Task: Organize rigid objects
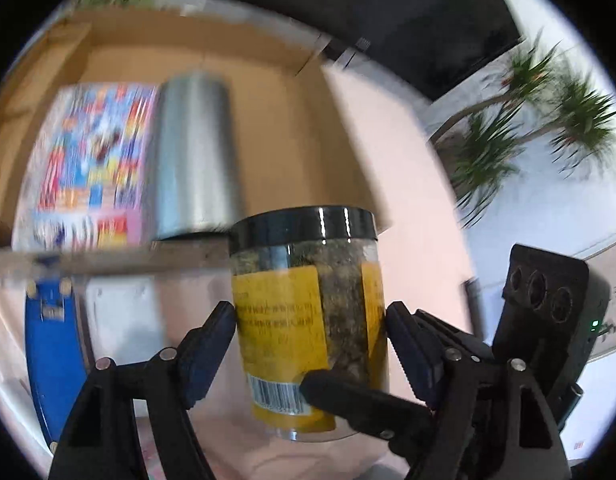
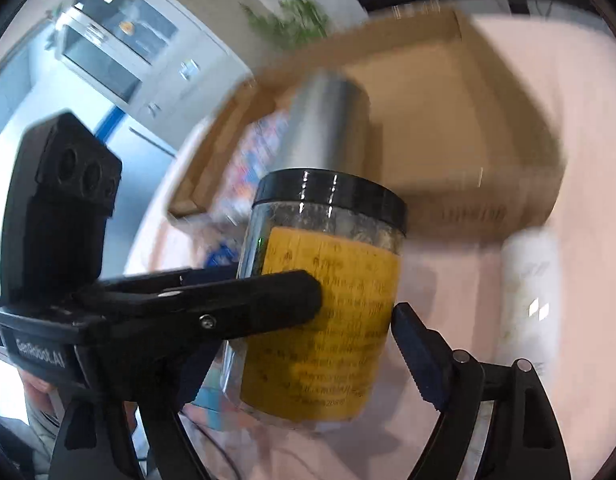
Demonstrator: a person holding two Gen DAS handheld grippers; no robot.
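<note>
A clear jar [image 1: 308,312] with a black lid and yellow label is held off the pink table between both grippers. My left gripper [image 1: 310,320] is shut on the jar, its pads [image 1: 224,320] pressing both sides. My right gripper [image 2: 320,320] also closes on the jar [image 2: 324,320]; its finger crosses the left wrist view [image 1: 348,400], and the left gripper's finger [image 2: 228,304] crosses the right wrist view. Behind stands an open cardboard box [image 1: 212,64] holding a silver tin [image 1: 194,156] and a colourful flat box [image 1: 92,160]. The cardboard box [image 2: 468,100] and tin [image 2: 324,124] show in the right wrist view.
A blue object [image 1: 52,344] and a clear container edge [image 1: 108,264] lie left of the jar. A white bottle [image 2: 528,300] stands on the table right of the jar. A potted plant [image 1: 528,128] and a dark screen [image 1: 408,12] are beyond the table.
</note>
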